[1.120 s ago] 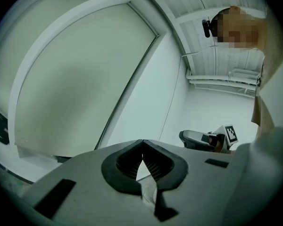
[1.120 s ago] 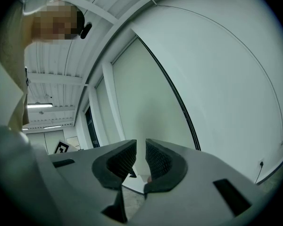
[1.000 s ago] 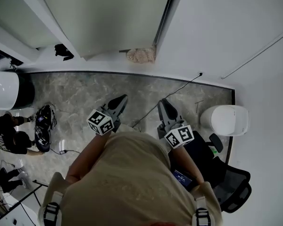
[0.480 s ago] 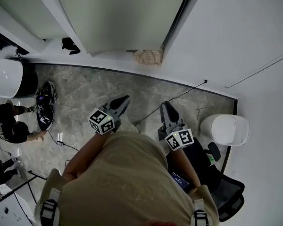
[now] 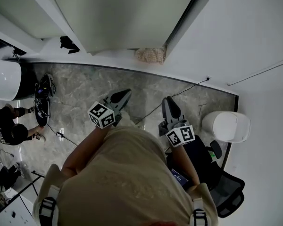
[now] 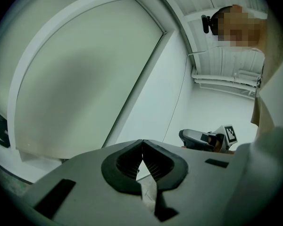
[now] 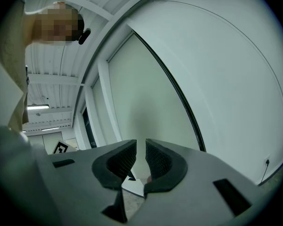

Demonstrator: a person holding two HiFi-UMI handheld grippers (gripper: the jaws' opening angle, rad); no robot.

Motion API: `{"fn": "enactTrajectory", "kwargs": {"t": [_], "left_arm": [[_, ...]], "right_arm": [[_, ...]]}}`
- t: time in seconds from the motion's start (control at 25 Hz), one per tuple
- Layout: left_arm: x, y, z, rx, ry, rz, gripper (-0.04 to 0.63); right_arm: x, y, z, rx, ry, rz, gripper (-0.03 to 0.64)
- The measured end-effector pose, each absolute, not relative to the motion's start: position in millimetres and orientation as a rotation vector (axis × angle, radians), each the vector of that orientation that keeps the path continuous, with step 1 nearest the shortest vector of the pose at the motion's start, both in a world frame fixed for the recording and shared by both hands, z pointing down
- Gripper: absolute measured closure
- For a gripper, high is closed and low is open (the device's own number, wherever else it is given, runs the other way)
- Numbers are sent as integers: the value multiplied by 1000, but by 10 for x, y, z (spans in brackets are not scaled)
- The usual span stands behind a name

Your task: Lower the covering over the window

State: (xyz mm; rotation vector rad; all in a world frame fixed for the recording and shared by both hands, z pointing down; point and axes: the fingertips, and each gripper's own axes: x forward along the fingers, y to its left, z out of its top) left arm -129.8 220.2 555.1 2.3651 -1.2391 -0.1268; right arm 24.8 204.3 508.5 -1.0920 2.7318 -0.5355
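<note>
Left gripper [image 5: 126, 92] closed; right gripper [image 5: 167, 100] ajar; both empty.

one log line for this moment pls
left gripper: shut, empty | right gripper: slightly open, empty | window covering: not touched

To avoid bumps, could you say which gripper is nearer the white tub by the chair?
Right: right gripper just left of the tub; left gripper farther left.

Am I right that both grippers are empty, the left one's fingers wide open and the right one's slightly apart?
Not quite: the left gripper view shows the left gripper with fingers shut together. Both are empty, and the right gripper has them slightly apart.
</note>
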Motion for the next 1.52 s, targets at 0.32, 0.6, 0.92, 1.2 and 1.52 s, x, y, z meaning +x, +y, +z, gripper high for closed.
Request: {"fn": "enactTrajectory", "kwargs": {"t": [0.32, 0.6, 0.92, 1.2, 1.52], "left_arm": [[-1760, 1767, 5495, 2393, -1186, -123, 577], [-2012, 1547, 5565, 2407, -1131, -130, 578], [-2383, 1394, 5694, 2417, -1107, -129, 577], [-2491, 1442, 5633, 2437, -1091, -130, 578], [-2481, 1490, 5739, 2440, -1058, -117, 578]], "right_arm": [[-204, 1707, 5020, -1145, 2719, -525, 569], [-499, 1518, 5080, -1193, 2717, -518, 569], [-913, 1411, 5195, -1202, 2725, -495, 569], [-1038, 1379, 5149, -1213, 2719, -474, 569], [-1108, 1416, 5281, -1225, 2759, -458, 569]]}}
